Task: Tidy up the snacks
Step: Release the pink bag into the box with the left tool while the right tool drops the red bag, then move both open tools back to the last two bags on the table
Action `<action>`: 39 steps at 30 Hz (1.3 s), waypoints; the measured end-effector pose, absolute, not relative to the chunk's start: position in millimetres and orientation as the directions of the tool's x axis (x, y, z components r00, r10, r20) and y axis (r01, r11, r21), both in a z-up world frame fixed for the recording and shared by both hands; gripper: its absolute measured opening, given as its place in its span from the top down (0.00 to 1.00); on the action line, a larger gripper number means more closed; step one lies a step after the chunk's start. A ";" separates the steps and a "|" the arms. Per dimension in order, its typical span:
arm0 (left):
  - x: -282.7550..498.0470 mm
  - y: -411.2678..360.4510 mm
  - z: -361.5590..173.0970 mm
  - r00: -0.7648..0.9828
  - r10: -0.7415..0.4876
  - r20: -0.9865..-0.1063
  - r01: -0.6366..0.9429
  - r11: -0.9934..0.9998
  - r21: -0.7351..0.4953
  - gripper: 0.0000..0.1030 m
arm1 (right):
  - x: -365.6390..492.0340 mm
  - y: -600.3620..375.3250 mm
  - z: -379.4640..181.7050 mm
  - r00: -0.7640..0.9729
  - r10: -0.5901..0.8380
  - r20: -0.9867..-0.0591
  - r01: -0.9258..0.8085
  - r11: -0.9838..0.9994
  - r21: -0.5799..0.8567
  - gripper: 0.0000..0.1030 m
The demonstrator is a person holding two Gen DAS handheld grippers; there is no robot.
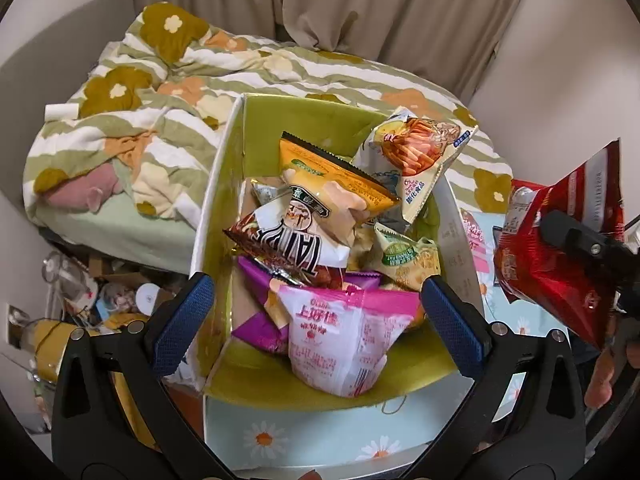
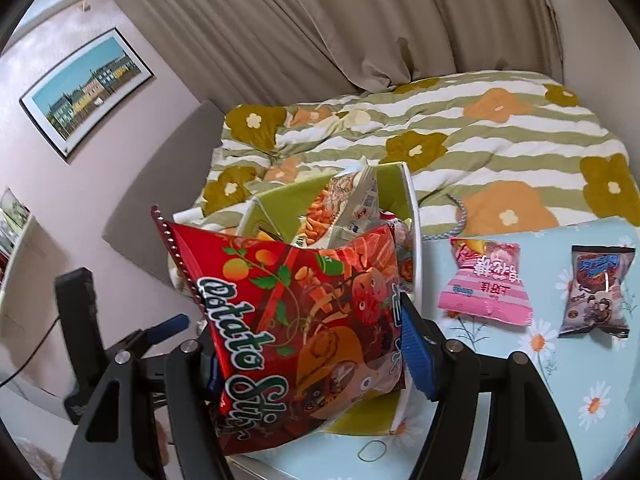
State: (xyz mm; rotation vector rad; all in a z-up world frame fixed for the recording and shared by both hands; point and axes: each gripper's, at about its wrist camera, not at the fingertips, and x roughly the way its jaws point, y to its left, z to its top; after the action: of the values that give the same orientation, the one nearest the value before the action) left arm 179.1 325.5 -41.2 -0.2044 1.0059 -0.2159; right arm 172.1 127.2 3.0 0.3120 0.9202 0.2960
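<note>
Gripping the glossy red foil potato-stick bag between its blue pads, our right gripper is holding it just beside the green-lined cardboard box, ready, we judge, to drop it in. Our left gripper is hovering over that box with jaws spread wide and empty, above a pink-and-white packet topping the pile. Right of the box, two small packets, pink and grey, are waiting on the daisy-print cloth.
</note>
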 end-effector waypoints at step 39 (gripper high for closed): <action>157.4 346.6 -18.8 0.570 -0.250 -0.783 0.053 0.962 -0.269 0.00 | 151.7 133.6 15.8 0.655 0.295 -0.696 -0.094 0.945 0.313 0.00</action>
State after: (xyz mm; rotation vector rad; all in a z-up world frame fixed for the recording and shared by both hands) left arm 157.4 346.6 -18.8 -0.2252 0.9500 -0.1797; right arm 151.7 133.6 15.8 0.2596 0.8301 0.2235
